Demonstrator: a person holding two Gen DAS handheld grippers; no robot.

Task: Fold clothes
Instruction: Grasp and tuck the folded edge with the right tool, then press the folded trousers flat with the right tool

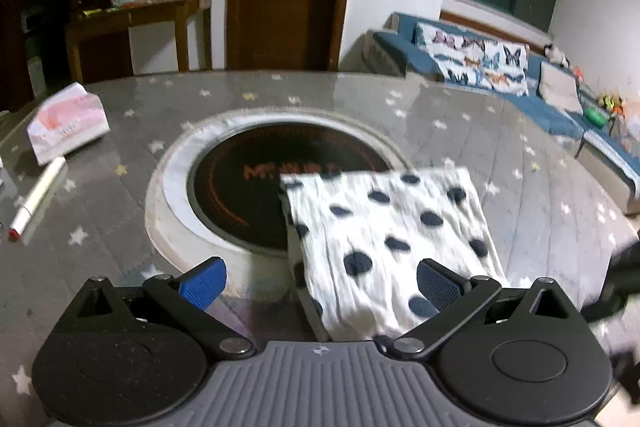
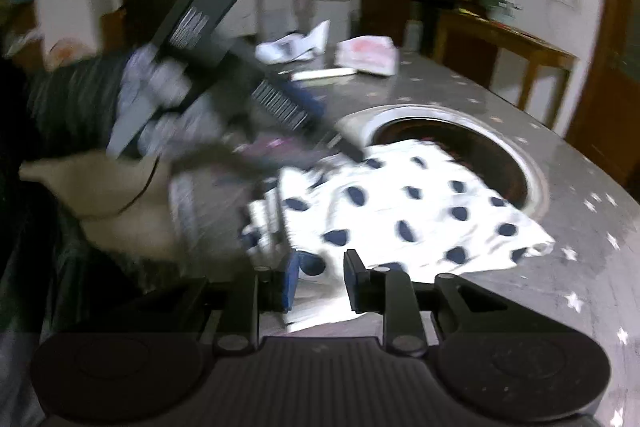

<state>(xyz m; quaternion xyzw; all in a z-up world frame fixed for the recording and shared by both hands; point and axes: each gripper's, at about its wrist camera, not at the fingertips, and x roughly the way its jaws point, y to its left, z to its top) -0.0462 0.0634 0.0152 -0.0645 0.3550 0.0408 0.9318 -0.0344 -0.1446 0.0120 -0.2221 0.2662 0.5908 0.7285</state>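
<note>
The folded white cloth with dark dots (image 1: 392, 239) lay on the grey star-patterned counter (image 1: 460, 123), its far corner overlapping the round dark burner (image 1: 248, 187) sunk into the middle of the surface. The left hand-held gripper (image 1: 320, 283) hung over the cloth's near edge with its blue pads spread wide, one over bare counter and the other over the fabric, pinching nothing. From the other side, the right hand-held gripper (image 2: 322, 283) sat low at the near edge of the same cloth (image 2: 404, 211); its jaws stood only a little apart, with cloth lying below the gap, but I could not tell whether the pads touched it. In that view the person's left hand (image 2: 132, 211) and the tool it carried were a blur across the left of the scene. A pink-and-white tissue pack (image 1: 66, 121) and a white pen (image 1: 38, 197) rested at the counter's far left, well apart from the cloth. A blue sofa (image 1: 520, 87) stood along the wall beyond.
</note>
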